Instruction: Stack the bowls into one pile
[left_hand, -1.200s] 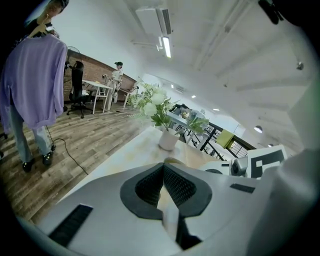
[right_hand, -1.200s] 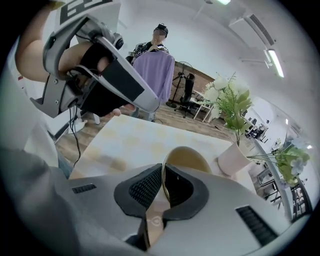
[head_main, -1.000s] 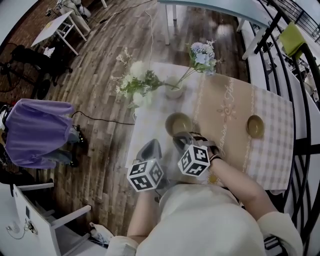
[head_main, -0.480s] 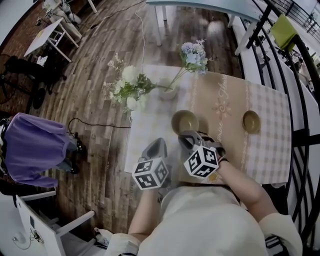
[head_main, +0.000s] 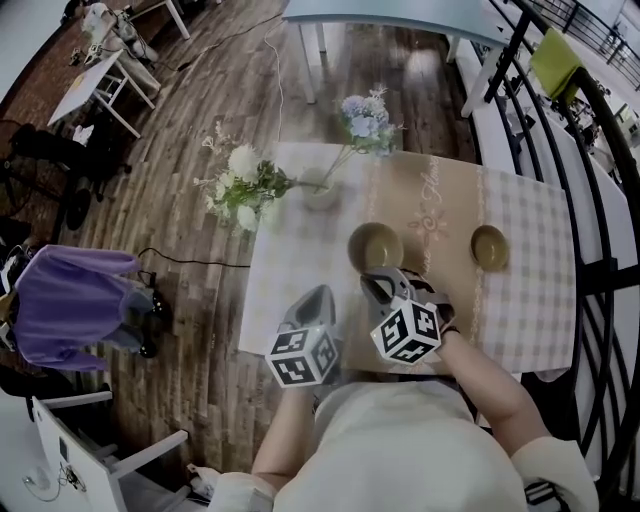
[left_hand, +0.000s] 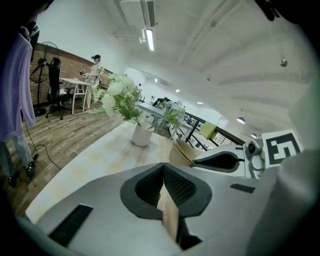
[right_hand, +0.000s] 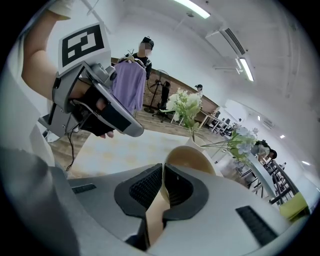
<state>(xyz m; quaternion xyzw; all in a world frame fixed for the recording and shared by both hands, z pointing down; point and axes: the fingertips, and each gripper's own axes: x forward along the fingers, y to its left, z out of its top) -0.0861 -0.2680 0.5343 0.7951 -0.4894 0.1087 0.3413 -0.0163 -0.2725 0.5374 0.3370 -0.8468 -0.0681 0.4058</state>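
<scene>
My right gripper (head_main: 376, 282) is shut on the near rim of a tan bowl (head_main: 375, 245), held at the left edge of the beige runner. In the right gripper view the rim (right_hand: 189, 159) is pinched between the pads of that gripper (right_hand: 163, 171). From the left gripper view this bowl (left_hand: 184, 151) shows a double rim, as of two nested bowls. A second tan bowl (head_main: 489, 247) sits alone on the runner's right side. Just left of the right gripper, my left gripper (head_main: 318, 298) is over the checked cloth, its jaws (left_hand: 163, 168) together with nothing in them.
A white vase (head_main: 320, 190) with white and blue flowers (head_main: 240, 185) stands at the table's far left. Black railings (head_main: 600, 250) run along the right. On the wooden floor to the left are a person in purple (head_main: 75, 300) and a cable.
The right gripper has carried the bowl to the right, from the checked cloth to the runner's edge and a little higher. The left gripper has moved along beside it.
</scene>
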